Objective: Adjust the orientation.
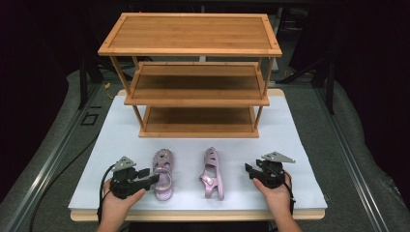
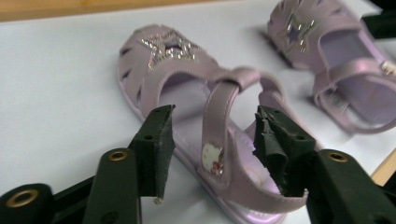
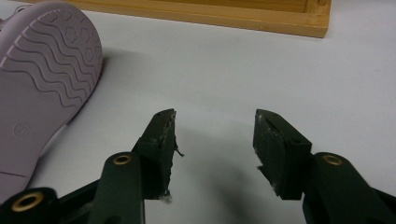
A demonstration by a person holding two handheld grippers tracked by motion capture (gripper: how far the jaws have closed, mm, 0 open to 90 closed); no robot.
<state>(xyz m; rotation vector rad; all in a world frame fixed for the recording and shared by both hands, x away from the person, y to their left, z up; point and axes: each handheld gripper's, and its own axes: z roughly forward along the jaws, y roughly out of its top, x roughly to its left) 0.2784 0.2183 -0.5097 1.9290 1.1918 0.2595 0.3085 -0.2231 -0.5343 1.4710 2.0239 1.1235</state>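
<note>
1. Two small pink sandals lay on the white table [image 1: 300, 145], in front of a three-tier bamboo shoe rack [image 1: 193, 72] that stood at the table's far side.

2. The left sandal [image 1: 163, 175] sat upright on its sole, toe toward the rack, with a glittery star on the toe cap and a strap across the instep.

3. The right sandal [image 1: 212, 174] lay tipped on its side, near the left one but apart from it; in the right gripper view its wavy-ribbed sole [image 3: 44, 88] faced that camera.

4. The left gripper [image 1: 153, 178], held in the person's left hand [image 1: 116, 200], was angled toward the left sandal's heel end. Its fingers [image 2: 156, 149] stood wide, one to either side of the sandal's instep strap [image 2: 219, 126] in the left gripper view. The pads were not pressing on the strap; a gap showed on both sides. Whether the finger tips touched any part of the shoe could not be told.

5. The right gripper [image 1: 248, 169], in the right hand [image 1: 278, 195], sat to the right of the tipped sandal, apart from it. Its fingers [image 3: 161, 149] were wide apart with bare table between them, holding nothing.

6. Both forearms came in from the near edge of the table.
</note>
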